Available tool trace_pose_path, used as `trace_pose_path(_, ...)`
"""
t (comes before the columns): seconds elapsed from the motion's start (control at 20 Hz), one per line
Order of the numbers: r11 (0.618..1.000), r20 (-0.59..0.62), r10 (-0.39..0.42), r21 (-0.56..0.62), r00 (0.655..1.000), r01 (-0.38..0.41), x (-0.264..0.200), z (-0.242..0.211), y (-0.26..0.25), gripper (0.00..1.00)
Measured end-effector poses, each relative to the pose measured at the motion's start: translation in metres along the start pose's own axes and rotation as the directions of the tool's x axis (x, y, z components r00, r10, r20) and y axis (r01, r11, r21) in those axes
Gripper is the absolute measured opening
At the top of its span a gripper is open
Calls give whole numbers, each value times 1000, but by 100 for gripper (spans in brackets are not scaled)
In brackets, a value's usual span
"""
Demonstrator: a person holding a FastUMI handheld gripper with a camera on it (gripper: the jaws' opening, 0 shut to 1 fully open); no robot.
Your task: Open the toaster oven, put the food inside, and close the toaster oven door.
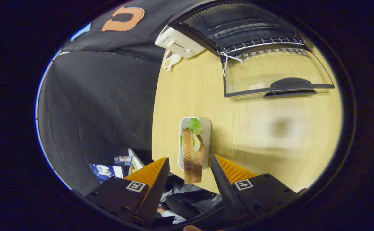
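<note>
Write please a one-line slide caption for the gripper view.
Open gripper straddles a sandwich on its tray; beyond, the toaster oven stands with door down.

You couldn't see the toaster oven [238, 29] whole; its top was cut off, and a blurred patch smeared the table [280, 128] below its door.

Camera rides the tool [190, 166] — looking steeply down onto the table [270, 134].

Bright overhead light, soft glare patch on the table [270, 128] (heavy fisheye bending at edges).
</note>
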State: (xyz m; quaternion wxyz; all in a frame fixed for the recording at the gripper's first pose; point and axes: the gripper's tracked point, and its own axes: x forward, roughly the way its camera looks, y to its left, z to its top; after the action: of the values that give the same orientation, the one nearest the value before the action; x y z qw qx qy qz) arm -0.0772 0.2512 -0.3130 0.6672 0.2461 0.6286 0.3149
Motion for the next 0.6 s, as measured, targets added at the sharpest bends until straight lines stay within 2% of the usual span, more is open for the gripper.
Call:
trace_pose_path(0.2,1000,-35,14,0,999,-14,7,2,2,66)
trace_pose_path(0.35,1000,-69,8,4,998,-7,14,0,-1,47)
trace_pose_path(0.45,1000,-72,14,3,997,-14,13,1,0,41)
trace_pose_path(0.6,1000,-79,28,15,996,-27,15,1,1,40)
